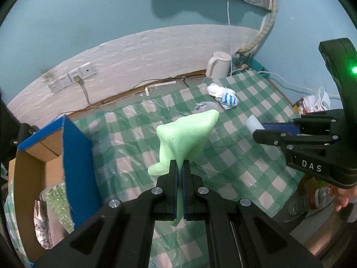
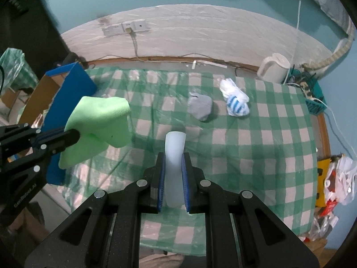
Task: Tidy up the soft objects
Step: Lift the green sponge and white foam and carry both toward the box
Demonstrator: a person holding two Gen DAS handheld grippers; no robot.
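Left gripper (image 1: 179, 167) clamped tight on a green cloth (image 1: 185, 138), pinched near one edge; the rest stands up in a stiff peak above the jaws and a flap droops below. Right gripper (image 2: 174, 167) nearly closed on a pale, translucent white piece (image 2: 175, 154), soft foam or silicone by the look, can't tell which. It sticks up between the blue pads and curls over at the top. Both items are clear of the table (image 2: 256, 147), held over its checked cover.

Step in hand, as I read it: carry both to the box (image 1: 73, 156), blue-faced cardboard at the table's left edge, just beside the left gripper. To do it well: keep both grips closed until each item is over the opening, not the wall. The cloth is held by a small bite, so avoid jerks or it may slip. Drop the left one first since it's nearer, then bring the right across without the grippers colliding. Release low so the light pieces don't bounce out.

Remaining on the table, far side: a grey sock (image 2: 200, 107) bunched flat, and just beside it a white-and-blue striped bundle (image 2: 235, 102). A white kettle (image 2: 275, 68) stands at the back right corner. The box already has some fabric inside.
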